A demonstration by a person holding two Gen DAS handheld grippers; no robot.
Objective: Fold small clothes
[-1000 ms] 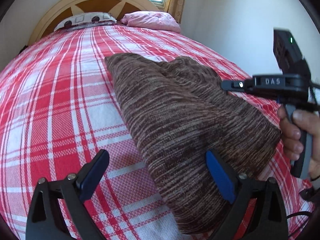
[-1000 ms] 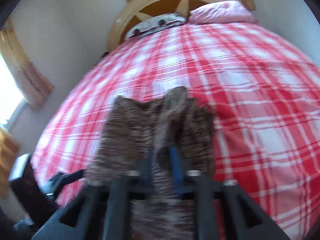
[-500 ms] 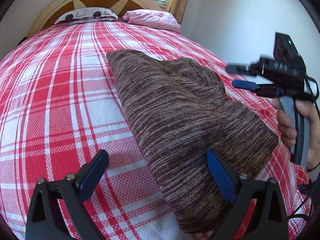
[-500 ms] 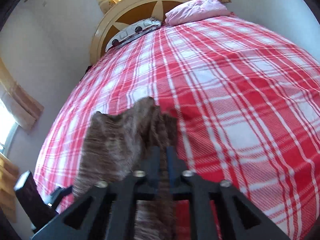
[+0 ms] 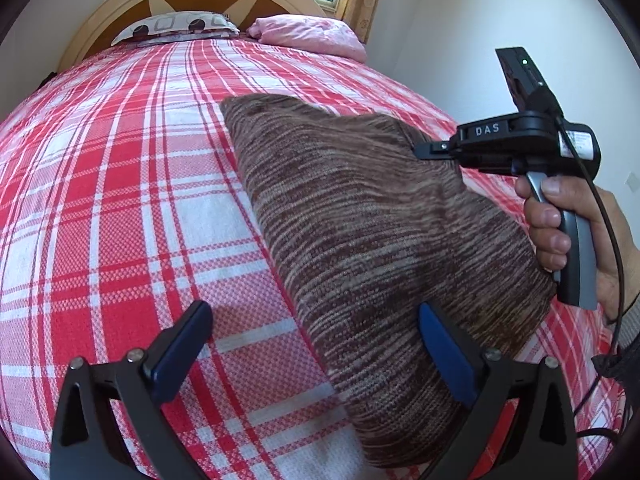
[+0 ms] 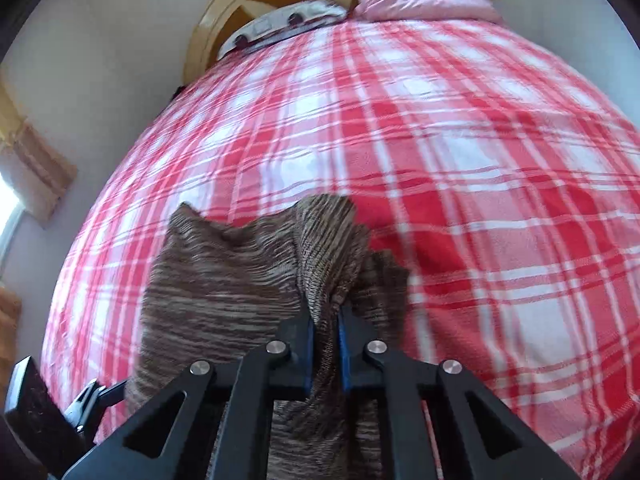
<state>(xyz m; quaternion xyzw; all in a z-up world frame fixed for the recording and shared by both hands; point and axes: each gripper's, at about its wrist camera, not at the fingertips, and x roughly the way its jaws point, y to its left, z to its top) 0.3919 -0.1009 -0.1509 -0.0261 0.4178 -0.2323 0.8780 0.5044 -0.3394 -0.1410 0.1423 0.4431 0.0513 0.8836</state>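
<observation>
While the right gripper (image 6: 325, 334) has its fingers (image 6: 307, 330) pinched tight on a bunched corner of the brown knit garment (image 5: 360, 240), the left gripper (image 5: 316, 344) hangs with fingers wide, gripping nothing.

- Garment: brown/tan striped knit, lying on the red-and-white plaid bed cover (image 5: 120, 200), toward the side of the bed away from the window-side wall as the left wrist view shows it. Its near end sits between the left gripper's 2 fingers, partly under the right-hand one (image 5: 444, 356); contact there is unclear.
- Right wrist view: pinched fabric rises in a ridge from the jaws, the rest drapes down to the bed cover. So 1 corner is lifted, the bulk is on the bed.
- Left wrist view: right gripper (image 5: 420, 148) meets the garment's edge on the side away from the headboard (image 5: 192, 4); person's right hand (image 5: 576, 232) on the handle.

Step, my read: mid-fold, 1 corner raised, ready to carry across. Looks like an early fold; garment already seems doubled, can't confirm.

Next move probably needs:
- carry the pinched corner over the body toward the opposite edge, low enough that the knit doesn't drag
- left gripper to pin or grab the near end so the piece doesn't slide on the cover

Risk: knit is stretchy, corner could land skewed.
</observation>
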